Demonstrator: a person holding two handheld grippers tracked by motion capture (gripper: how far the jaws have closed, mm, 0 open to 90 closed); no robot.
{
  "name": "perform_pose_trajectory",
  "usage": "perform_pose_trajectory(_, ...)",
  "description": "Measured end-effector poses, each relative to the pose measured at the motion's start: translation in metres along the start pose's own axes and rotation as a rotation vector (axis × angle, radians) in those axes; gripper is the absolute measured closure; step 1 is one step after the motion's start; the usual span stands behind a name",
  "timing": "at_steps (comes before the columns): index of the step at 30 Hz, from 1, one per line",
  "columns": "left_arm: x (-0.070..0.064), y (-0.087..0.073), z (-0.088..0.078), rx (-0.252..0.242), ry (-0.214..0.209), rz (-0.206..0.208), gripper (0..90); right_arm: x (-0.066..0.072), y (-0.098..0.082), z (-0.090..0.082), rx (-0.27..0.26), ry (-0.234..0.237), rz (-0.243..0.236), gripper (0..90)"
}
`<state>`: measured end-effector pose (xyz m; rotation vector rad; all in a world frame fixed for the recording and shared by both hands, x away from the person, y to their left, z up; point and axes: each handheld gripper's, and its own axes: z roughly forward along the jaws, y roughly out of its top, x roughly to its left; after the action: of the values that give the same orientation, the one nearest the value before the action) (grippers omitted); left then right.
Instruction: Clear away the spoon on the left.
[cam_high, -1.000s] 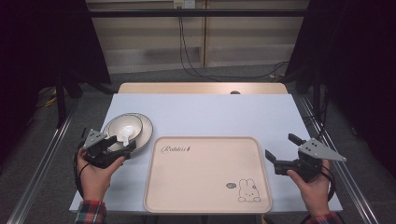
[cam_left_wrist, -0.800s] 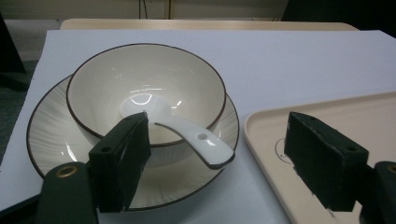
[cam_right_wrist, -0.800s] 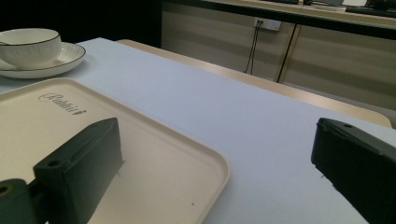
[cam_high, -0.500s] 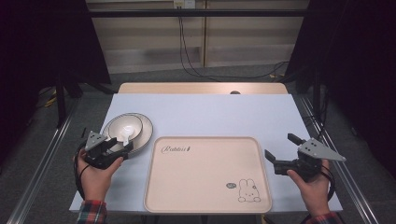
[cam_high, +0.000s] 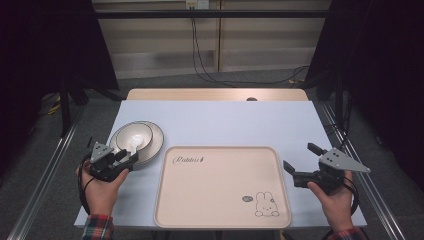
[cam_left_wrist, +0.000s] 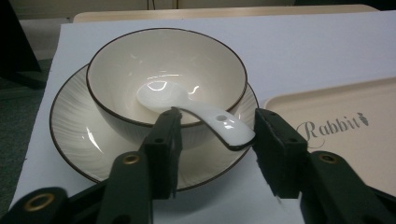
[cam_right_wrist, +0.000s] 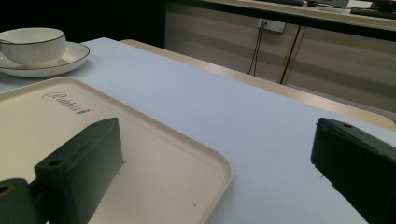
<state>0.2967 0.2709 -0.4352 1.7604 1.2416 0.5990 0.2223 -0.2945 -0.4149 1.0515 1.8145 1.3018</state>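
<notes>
Left claw (cam_left_wrist: 212, 154) open astride ceramic spoon (cam_left_wrist: 196, 114) handle; right claw (cam_right_wrist: 224, 172) open, idle; glazed handle likely to slip, rattling bowl (cam_left_wrist: 166, 77).

Spoon (cam_left_wrist: 196, 112): I see it in bowl (cam_left_wrist: 163, 79)
Bowl: on plate (cam_left_wrist: 74, 135)
Plate: left of tray (cam_high: 222, 187)

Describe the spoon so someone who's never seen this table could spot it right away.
Start at the big cream tray with the rabbit drawing, then look just past its far-left corner to a dark-rimmed plate carrying a matching bowl. The spoon lies in that bowl, handle over the rim toward the left gripper. It is plain glossy white, with a small hole in its handle.
</notes>
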Motion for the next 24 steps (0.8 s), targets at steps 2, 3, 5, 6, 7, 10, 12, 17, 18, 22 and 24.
perform_pose_trajectory(2,0.001,0.0,-0.001,0.006,0.001,0.006,56.4,0.0,0.0,0.0,-0.001,0.0,0.001,1.6)
perform_pose_trajectory(3,0.001,0.0,-0.001,0.0,0.006,-0.002,58.1,0.0,0.0,0.0,-0.001,0.002,0.003,1.6)
perform_pose_trajectory(5,0.002,-0.001,-0.001,0.002,0.008,0.0,62.0,0.0,0.0,0.0,-0.001,0.002,-0.001,1.6)
perform_pose_trajectory(6,0.002,-0.001,-0.002,0.001,0.012,0.001,63.0,0.0,0.0,0.0,0.002,0.001,0.0,1.6)
perform_pose_trajectory(7,0.002,-0.001,-0.002,-0.002,0.014,-0.002,66.2,0.0,0.0,0.0,-0.002,0.005,-0.004,1.6)
perform_pose_trajectory(10,0.003,-0.002,-0.002,-0.005,0.017,-0.007,66.5,0.001,0.0,0.0,-0.002,0.002,-0.004,1.6)
perform_pose_trajectory(12,0.004,-0.002,-0.002,-0.006,0.018,-0.01,66.9,0.001,0.0,0.001,-0.003,0.006,-0.005,1.6)
perform_pose_trajectory(17,0.006,-0.003,-0.002,-0.019,0.033,-0.019,70.1,0.002,0.0,0.001,0.001,0.015,-0.006,1.6)
perform_pose_trajectory(18,0.006,-0.003,-0.002,-0.019,0.033,-0.019,70.7,0.002,0.0,0.001,0.001,0.015,-0.006,1.6)
perform_pose_trajectory(22,0.009,-0.002,-0.004,-0.032,0.039,-0.031,72.7,0.003,0.0,0.001,0.003,0.016,-0.013,1.6)
perform_pose_trajectory(24,0.012,0.0,-0.004,-0.044,0.046,-0.037,75.4,0.003,0.0,0.002,0.004,0.015,-0.016,1.7)
